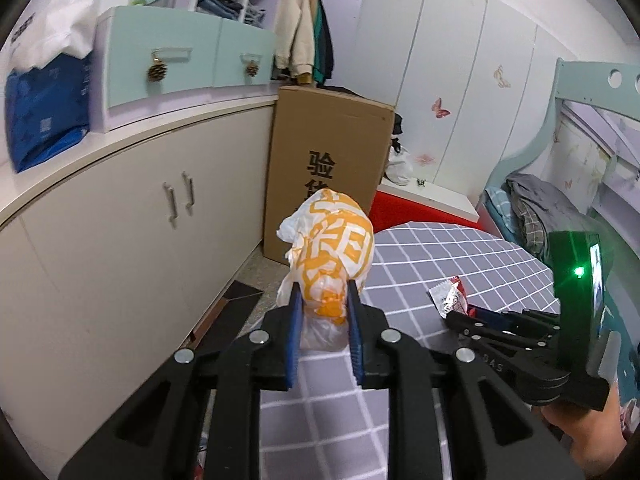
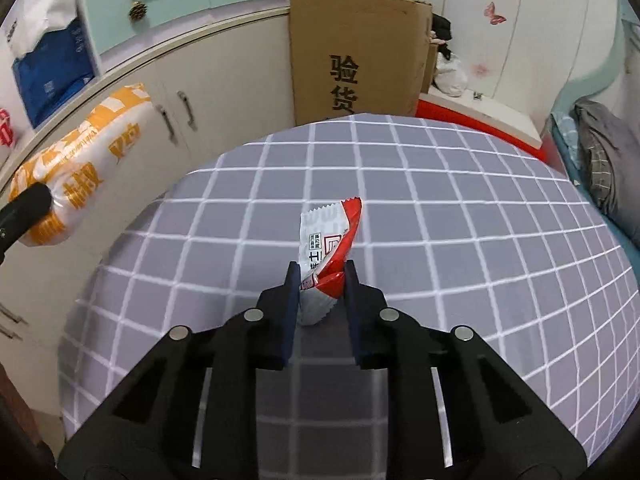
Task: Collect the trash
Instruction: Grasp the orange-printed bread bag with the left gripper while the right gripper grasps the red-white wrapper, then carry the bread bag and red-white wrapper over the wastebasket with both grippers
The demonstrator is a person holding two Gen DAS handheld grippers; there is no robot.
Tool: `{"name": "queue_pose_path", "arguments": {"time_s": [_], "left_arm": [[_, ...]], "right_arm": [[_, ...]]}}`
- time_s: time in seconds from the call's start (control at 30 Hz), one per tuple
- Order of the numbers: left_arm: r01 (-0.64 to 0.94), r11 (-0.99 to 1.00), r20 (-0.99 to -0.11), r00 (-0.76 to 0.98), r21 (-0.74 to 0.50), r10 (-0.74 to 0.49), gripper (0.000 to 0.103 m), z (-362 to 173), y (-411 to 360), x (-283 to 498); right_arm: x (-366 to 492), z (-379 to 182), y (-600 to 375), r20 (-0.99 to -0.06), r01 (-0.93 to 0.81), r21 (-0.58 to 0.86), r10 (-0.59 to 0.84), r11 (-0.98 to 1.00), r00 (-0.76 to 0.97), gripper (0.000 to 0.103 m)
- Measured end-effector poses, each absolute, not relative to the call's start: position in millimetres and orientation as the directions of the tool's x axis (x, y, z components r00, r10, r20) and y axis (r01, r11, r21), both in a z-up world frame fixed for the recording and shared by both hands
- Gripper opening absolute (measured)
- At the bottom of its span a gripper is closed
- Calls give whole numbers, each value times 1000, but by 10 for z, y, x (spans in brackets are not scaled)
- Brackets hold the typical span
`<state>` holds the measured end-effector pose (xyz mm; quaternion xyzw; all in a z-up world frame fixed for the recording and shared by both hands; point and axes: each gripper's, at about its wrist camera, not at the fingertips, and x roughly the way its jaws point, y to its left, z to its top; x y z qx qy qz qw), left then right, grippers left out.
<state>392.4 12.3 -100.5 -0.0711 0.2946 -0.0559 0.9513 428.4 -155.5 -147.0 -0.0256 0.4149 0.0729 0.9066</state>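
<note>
My left gripper (image 1: 323,296) is shut on a crumpled white and orange plastic bag (image 1: 330,240), held up over the left edge of the round table (image 1: 460,248). That same bag (image 2: 80,168) shows at the far left of the right wrist view, with a black left fingertip (image 2: 28,204) against it. My right gripper (image 2: 322,274) is shut on a red and white snack wrapper (image 2: 330,236), which stands up from the grey checked tablecloth (image 2: 440,208). In the left wrist view the right gripper (image 1: 464,316) holds the wrapper (image 1: 450,296) at the right.
A tall cardboard box (image 1: 328,168) stands behind the table beside a cream cabinet (image 1: 140,232). A blue bag (image 1: 44,116) and mint drawers (image 1: 172,60) sit on the cabinet top. A bed (image 1: 560,200) lies at the right. A hand (image 1: 592,432) holds the right gripper.
</note>
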Motion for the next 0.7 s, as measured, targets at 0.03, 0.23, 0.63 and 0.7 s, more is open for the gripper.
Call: {"name": "queue_pose_path", "arguments": {"time_s": [0.03, 0.23, 0.63, 0.7], "left_arm": [[56, 984, -552, 822, -170, -142, 19, -1001, 188, 3856], [11, 981, -539, 834, -195, -116, 19, -977, 582, 3462], [-210, 957, -621, 783, -201, 42, 19, -1278, 1689, 2593], [-247, 950, -641, 764, -190, 70, 19, -1393, 1836, 2467]], "right_arm": [[4236, -1456, -1527, -750, -162, 20, 122, 987, 650, 21], [3847, -1202, -1124, -710, -247, 53, 210, 968, 672, 21], [2982, -1126, 225, -675, -503, 157, 464, 850, 574, 21], [2885, -1244, 484, -685, -534, 168, 488, 828, 541, 21]]}}
